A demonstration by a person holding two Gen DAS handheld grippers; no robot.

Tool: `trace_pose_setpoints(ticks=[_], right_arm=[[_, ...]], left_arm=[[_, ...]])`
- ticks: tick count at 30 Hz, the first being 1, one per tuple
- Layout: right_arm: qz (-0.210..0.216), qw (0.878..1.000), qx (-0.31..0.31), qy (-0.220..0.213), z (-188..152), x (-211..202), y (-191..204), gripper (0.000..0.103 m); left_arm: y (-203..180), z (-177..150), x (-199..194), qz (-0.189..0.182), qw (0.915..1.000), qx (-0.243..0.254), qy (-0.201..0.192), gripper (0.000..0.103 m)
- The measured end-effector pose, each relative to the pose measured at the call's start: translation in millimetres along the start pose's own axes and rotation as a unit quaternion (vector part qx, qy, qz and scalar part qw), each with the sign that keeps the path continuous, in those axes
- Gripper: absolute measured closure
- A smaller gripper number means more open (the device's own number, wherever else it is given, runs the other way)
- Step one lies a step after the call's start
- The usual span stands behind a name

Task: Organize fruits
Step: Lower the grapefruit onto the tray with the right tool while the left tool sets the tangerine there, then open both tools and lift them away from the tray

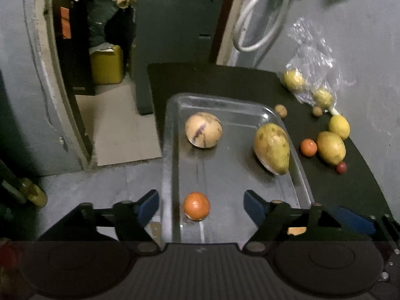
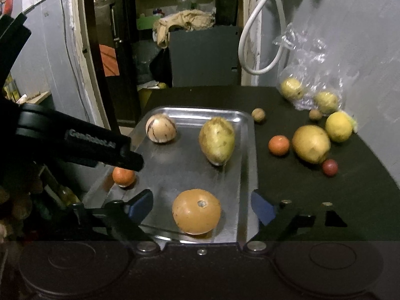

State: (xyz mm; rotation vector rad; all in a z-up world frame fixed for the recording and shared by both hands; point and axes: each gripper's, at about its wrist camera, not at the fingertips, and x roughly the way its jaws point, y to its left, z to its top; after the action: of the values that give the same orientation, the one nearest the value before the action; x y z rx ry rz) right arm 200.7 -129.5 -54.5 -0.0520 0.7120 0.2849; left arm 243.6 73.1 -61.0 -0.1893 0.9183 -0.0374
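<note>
A metal tray (image 1: 225, 175) holds a pale striped melon (image 1: 203, 130), a spotted mango (image 1: 272, 148) and a small orange (image 1: 196, 205). My left gripper (image 1: 201, 207) is open, its blue pads wide on either side of the small orange, which rests on the tray. In the right wrist view the tray (image 2: 180, 165) also carries a large orange (image 2: 196, 211). It lies free between the spread fingers of my open right gripper (image 2: 202, 207). The left gripper's black housing (image 2: 82, 147) reaches in over the small orange (image 2: 123, 176).
On the black table (image 2: 325, 200) right of the tray lie another small orange (image 2: 279, 145), a large yellow fruit (image 2: 311, 143), a lemon (image 2: 338, 126), a small red fruit (image 2: 329, 167) and two brown nuts. A clear plastic bag (image 2: 312, 75) with yellow fruits leans on the wall.
</note>
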Motion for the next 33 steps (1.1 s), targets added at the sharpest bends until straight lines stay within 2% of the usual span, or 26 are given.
trace_pose_setpoints(ticks=[2,5,14,21,25,33], right_arm=[[-0.002,1.000,0.001,-0.007,2,-11,-1,0.005],[-0.007,1.000,0.003,-0.014,4,-27,-2,0.001],[-0.013,1.000,0.000,-0.007,-5,-62,4,0.001],[-0.019,0.999,0.015,0.020,-28,-72,-2,0.001],[-0.035,0.998,0.027,0.042,-40,-76,-11,0.001],[-0.057,0.994,0.056,0.073,-54,-77,-32,0.001]], left_arm=[[4,0,-10,0.008,0.9999,-0.004,-0.005,0.010],[11,-3,-26,0.020,0.9996,-0.015,-0.012,0.001],[33,-28,-59,0.008,0.9989,-0.044,0.015,0.001],[21,-55,-59,0.014,0.9969,0.027,0.072,0.001],[10,-66,-54,0.007,0.9940,0.047,0.099,0.001],[-19,-73,-48,-0.012,0.9895,0.078,0.121,0.001]])
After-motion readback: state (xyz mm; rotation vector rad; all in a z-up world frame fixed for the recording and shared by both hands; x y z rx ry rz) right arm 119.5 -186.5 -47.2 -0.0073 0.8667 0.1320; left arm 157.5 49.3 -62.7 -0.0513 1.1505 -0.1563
